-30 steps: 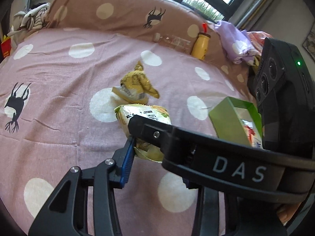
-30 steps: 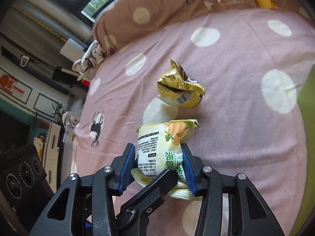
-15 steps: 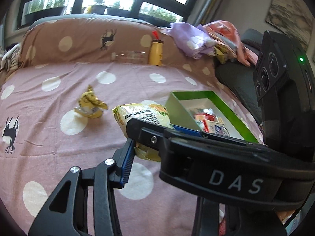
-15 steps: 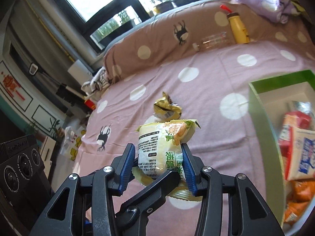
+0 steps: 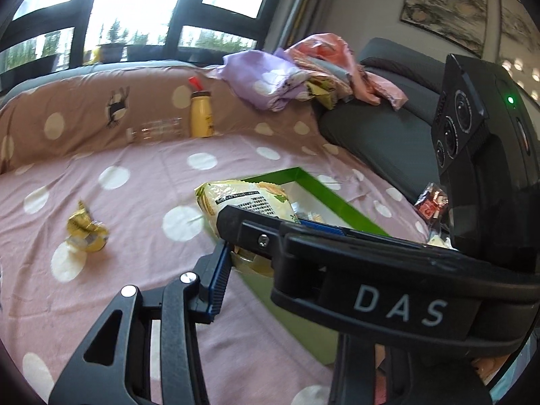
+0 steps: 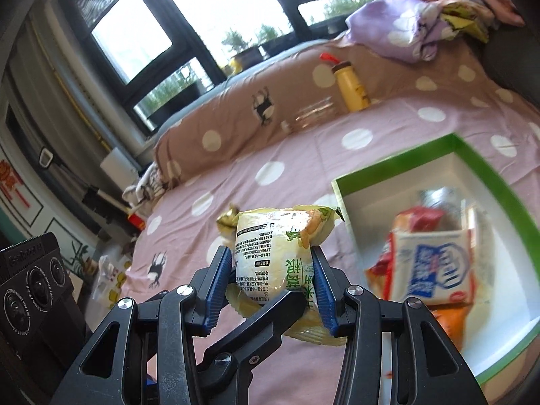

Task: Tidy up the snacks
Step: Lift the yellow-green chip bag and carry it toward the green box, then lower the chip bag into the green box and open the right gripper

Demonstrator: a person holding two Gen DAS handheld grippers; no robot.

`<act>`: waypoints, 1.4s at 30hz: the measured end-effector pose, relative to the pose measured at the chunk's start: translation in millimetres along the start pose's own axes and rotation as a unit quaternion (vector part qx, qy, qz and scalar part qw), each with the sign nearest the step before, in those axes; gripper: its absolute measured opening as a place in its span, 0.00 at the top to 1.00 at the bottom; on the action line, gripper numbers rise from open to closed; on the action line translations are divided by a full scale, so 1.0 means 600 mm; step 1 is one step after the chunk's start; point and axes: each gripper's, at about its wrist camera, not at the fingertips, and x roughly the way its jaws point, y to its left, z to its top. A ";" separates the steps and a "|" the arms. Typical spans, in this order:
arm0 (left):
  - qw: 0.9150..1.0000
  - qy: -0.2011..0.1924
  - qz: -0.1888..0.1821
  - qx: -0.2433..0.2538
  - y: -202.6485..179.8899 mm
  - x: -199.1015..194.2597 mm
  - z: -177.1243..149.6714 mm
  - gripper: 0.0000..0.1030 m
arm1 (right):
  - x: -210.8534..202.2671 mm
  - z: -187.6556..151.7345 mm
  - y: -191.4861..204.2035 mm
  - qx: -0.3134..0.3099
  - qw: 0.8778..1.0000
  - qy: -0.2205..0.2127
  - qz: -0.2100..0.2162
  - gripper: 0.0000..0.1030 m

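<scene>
My right gripper (image 6: 275, 287) is shut on a pale yellow-green snack bag (image 6: 276, 249) and holds it above the bed, just left of the green box (image 6: 499, 182), which has several snack packets (image 6: 435, 270) inside. The same bag (image 5: 249, 202) shows in the left wrist view, with the right gripper's body crossing in front. Of my left gripper only the left blue-padded finger (image 5: 217, 280) shows; its right finger is hidden. A crumpled gold wrapper (image 5: 86, 231) lies on the pink dotted sheet, to the left.
A yellow bottle (image 5: 201, 114) and a clear bottle (image 5: 155, 130) lie against the brown dotted cushion at the back. A heap of clothes (image 5: 303, 74) sits on the grey sofa (image 5: 378, 135). A red snack packet (image 5: 432, 202) lies right of the box.
Both grippers have swung right and tilted up with the bag. The green box has come closer and now lies directly right of the held bag. The gold wrapper has fallen behind to the left.
</scene>
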 end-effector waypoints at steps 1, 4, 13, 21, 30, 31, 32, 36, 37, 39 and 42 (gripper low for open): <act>1.000 -0.001 -0.006 0.006 -0.008 0.006 0.005 0.62 | -0.006 0.003 -0.007 0.003 1.000 -0.006 -0.003 0.52; 1.000 0.001 -0.023 0.022 -0.031 0.034 0.021 0.62 | -0.021 0.013 -0.039 0.024 0.999 -0.025 -0.011 0.51; 0.996 0.046 -0.058 0.051 -0.085 0.124 0.037 0.62 | -0.032 0.026 -0.136 0.087 0.995 -0.042 -0.038 0.51; 0.991 0.094 -0.081 0.052 -0.121 0.191 0.035 0.62 | -0.036 0.021 -0.213 0.150 0.986 -0.035 -0.060 0.51; 0.985 0.152 -0.082 0.026 -0.128 0.236 0.025 0.62 | -0.014 0.015 -0.263 0.205 0.976 0.001 -0.075 0.51; 0.984 0.158 -0.080 0.024 -0.127 0.240 0.023 0.62 | -0.011 0.013 -0.267 0.209 0.975 0.006 -0.074 0.51; 0.983 0.163 -0.079 0.022 -0.126 0.244 0.021 0.62 | -0.008 0.011 -0.271 0.214 0.974 0.010 -0.074 0.51; 0.981 0.178 -0.075 0.013 -0.125 0.257 0.016 0.62 | -0.002 0.005 -0.282 0.226 0.971 0.022 -0.074 0.51; 0.980 0.182 -0.076 0.010 -0.124 0.259 0.014 0.62 | -0.001 0.005 -0.283 0.227 0.971 0.024 -0.075 0.51; 0.977 0.198 -0.074 0.000 -0.123 0.268 0.011 0.61 | 0.001 0.005 -0.286 0.230 0.970 0.028 -0.079 0.51; 0.976 0.205 -0.068 -0.004 -0.122 0.274 0.009 0.61 | 0.006 0.004 -0.292 0.235 0.968 0.034 -0.081 0.51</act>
